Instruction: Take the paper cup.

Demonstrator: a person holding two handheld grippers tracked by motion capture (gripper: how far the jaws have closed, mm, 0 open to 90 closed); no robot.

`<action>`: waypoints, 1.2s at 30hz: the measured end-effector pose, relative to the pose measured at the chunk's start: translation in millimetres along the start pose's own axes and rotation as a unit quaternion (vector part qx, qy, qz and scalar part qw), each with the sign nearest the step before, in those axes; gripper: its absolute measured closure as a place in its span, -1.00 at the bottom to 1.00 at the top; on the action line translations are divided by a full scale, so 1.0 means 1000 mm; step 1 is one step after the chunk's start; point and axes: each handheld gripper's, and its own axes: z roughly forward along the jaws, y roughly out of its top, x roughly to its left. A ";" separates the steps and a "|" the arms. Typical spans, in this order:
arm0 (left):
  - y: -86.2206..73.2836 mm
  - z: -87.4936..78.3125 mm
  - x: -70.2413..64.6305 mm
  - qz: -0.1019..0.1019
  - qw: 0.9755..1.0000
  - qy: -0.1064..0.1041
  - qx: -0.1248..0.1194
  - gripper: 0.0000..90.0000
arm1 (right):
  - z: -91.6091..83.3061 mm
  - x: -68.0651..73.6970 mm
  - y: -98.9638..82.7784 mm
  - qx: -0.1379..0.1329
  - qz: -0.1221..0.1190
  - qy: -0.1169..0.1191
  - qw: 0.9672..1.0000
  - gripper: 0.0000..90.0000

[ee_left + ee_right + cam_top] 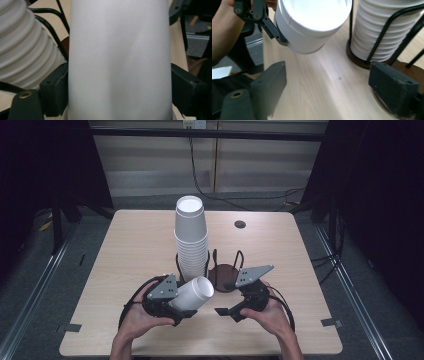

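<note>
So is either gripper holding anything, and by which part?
The left gripper clamps a white cup across its side wall. The right gripper is open, holding nothing.

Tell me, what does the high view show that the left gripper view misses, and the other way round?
High view alone: the whole table, both hands, the right gripper with jaws apart, the empty holder base and a dark round hole in the tabletop. Left gripper view alone: a close look at its black jaws pressed against the white cup on both sides. Shared: that cup, lying tilted in the left gripper, and the cup stack in its wire rack.
</note>
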 end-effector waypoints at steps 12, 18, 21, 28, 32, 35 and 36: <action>0.012 0.006 -0.001 0.026 0.999 -0.007 0.047 -0.64 | 0.000 -0.001 0.003 0.033 -0.019 -0.005 0.999 -0.63; 0.015 0.011 -0.001 0.035 0.997 -0.011 0.070 -0.64 | 0.002 0.000 0.001 0.056 -0.009 0.015 0.998 -0.63; 0.015 0.015 -0.002 0.039 0.996 -0.015 0.082 -0.64 | 0.006 0.000 0.002 0.075 -0.013 0.014 0.997 -0.69; 0.015 0.023 -0.005 0.052 0.992 -0.008 0.117 -0.64 | 0.012 0.000 0.005 0.101 -0.016 0.020 0.995 -0.69; 0.016 0.027 -0.007 0.061 0.989 -0.016 0.135 -0.64 | 0.015 0.000 0.007 0.110 -0.021 0.028 0.993 -0.65; 0.017 0.030 -0.008 0.066 0.987 -0.015 0.147 -0.64 | 0.018 -0.001 0.007 0.123 -0.021 0.029 0.992 -0.65; 0.017 0.030 -0.008 0.066 0.987 -0.015 0.147 -0.64 | 0.020 -0.002 0.007 0.129 -0.023 0.031 0.991 -0.65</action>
